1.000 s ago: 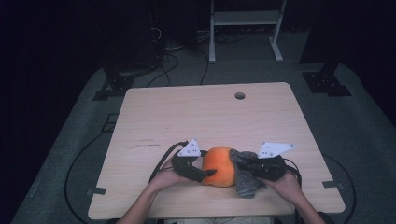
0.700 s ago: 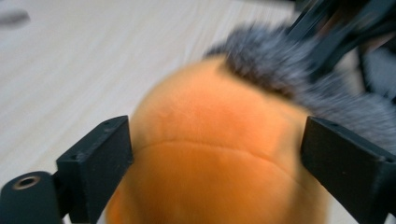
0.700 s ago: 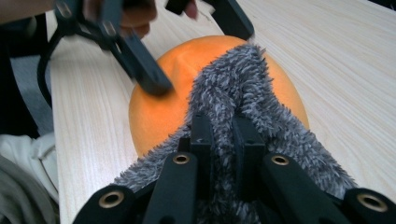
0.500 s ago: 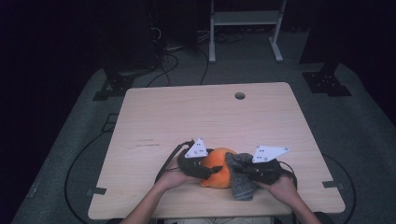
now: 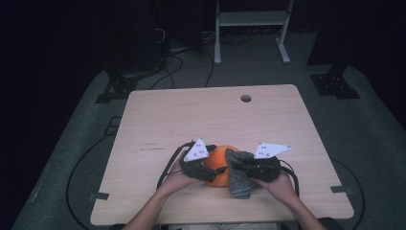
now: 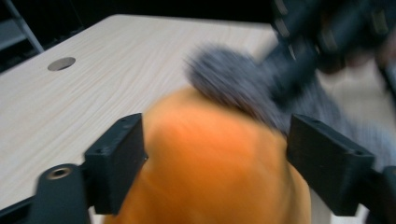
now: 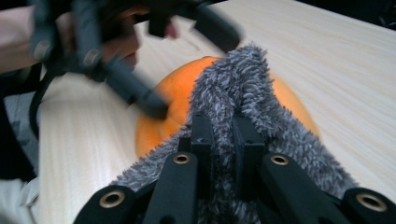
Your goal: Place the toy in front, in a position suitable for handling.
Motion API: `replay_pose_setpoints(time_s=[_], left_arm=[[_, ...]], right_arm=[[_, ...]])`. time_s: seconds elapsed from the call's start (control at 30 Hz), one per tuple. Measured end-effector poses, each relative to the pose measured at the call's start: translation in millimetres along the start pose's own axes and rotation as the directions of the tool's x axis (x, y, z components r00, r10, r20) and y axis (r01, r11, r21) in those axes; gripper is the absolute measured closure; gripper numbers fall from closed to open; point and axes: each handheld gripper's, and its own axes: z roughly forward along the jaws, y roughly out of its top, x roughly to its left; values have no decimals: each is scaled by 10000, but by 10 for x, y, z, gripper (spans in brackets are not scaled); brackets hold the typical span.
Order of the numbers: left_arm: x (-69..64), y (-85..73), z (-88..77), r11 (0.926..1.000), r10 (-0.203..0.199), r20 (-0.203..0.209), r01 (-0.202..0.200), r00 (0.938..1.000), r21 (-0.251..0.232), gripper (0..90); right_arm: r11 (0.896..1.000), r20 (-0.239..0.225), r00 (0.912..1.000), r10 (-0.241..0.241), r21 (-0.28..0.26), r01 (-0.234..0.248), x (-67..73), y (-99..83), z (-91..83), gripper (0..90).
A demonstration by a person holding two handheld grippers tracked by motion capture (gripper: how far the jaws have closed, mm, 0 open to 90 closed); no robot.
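Note:
An orange ball (image 5: 223,179) lies on the wooden table (image 5: 191,115) near its front edge, with a grey fuzzy cloth (image 5: 238,183) draped against its right side. My left gripper (image 5: 216,171) reaches over the ball from the left. In the left gripper view, which is blurred, the ball (image 6: 210,158) fills the gap between the two jaws; they have just been opening, and its sides lie close to both pads. My right gripper (image 7: 224,135) is shut on a fold of the grey cloth (image 7: 243,79), which rises over the ball (image 7: 173,93).
A round cable hole (image 5: 246,98) sits in the table's far part. Dark floor with cables and a white shelf frame (image 5: 249,28) lies beyond the far edge. Black cables trail from both grippers off the front edge.
Both hands stay at the ball. The left gripper has shifted a little over the ball's left side, and the grey cloth now stands higher against the ball's right.

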Motion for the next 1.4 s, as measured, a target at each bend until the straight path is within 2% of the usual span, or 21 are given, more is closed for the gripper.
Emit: replay_pose_setpoints(time_s=[0.03, 0.07, 0.13, 0.23, 0.3, 0.33, 0.4, 0.5, 0.6, 0.63, 0.7, 0.77, 0.9, 0.97, 1.07, 1.17, 1.27, 1.33, 1.4], left_arm=[[14, -22, 36, 9991, -108, 34, 107, 9999, 411, 159], [18, -40, 50, 9983, -240, 122, 233, 9996, 536, 167], [23, -80, 39, 9985, -258, 196, 248, 9995, 495, 213], [41, -111, 12, 9977, -292, 142, 283, 9995, 624, 234], [53, -126, 12, 9975, -405, 180, 394, 9990, 586, 236], [57, -126, 12, 9975, -385, 178, 374, 9991, 597, 238], [52, -128, 14, 9979, -310, 188, 299, 9993, 572, 242], [45, -134, 5, 9982, -148, 251, 134, 9996, 577, 253], [22, -138, 10, 9987, 23, 348, -41, 9994, 506, 259], [17, -137, 8, 9985, 75, 343, -94, 9994, 533, 259], [16, -144, -4, 9983, 36, 326, -55, 9995, 578, 261], [16, -159, -16, 9984, 61, 344, -81, 9994, 568, 262], [15, -162, -28, 9984, 59, 397, -82, 9992, 568, 262], [16, -166, -34, 9983, 68, 433, -92, 9990, 569, 262], [2, -158, -25, 9981, 174, 481, -202, 9987, 576, 262], [-13, -153, -24, 9978, 258, 546, -290, 9982, 588, 262], [4, -169, -38, 9984, 126, 664, -163, 9977, 542, 262], [15, -173, -45, 9985, 89, 720, -128, 9974, 538, 261], [18, -170, -42, 9984, 91, 738, -132, 9972, 550, 261]], right_arm=[[9999, -14, 9999, -111, 59, 111, 33, -5, 10, 808], [9994, 137, 9994, -304, 143, 302, 66, -4, 12, 808], [9992, 130, 9994, -330, 220, 328, 61, -12, 9, 810], [9991, 269, 9994, -201, 371, 191, -5, -78, -29, 813], [9984, 444, 9990, 94, 545, -118, -83, -151, -70, 813], [9971, 543, 9980, 323, 668, -359, -130, -192, -95, 812], [9949, 735, 9961, 479, 846, -541, -177, -240, -128, 811], [9964, 695, 9956, 626, 528, -663, -180, -228, -183, 811], [9986, 384, 9979, 531, -35, -530, -133, -105, -166, 811], [9986, 334, 9980, 533, -61, -531, -124, -76, -143, 811], [9989, 311, 9984, 469, 26, -470, -130, -67, -97, 812], [9970, 277, 9967, 766, 80, -769, -175, -121, -85, 812], [9897, 764, 9895, 1223, 658, -1274, -275, -281, -144, 812], [9881, 898, 9874, 1305, 696, -1369, -294, -319, -185, 811], [9913, 552, 9898, 1315, -86, -1313, -280, -233, -253, 811], [9929, 381, 9928, 1133, -403, -1117, -257, -134, -223, 808], [9948, 328, 9944, 1008, -169, -1003, -247, -143, -129, 808], [9924, 273, 9921, 1226, -68, -1225, -276, -184, -118, 808], [9904, 514, 9896, 1345, 253, -1360, -314, -234, -130, 808]])
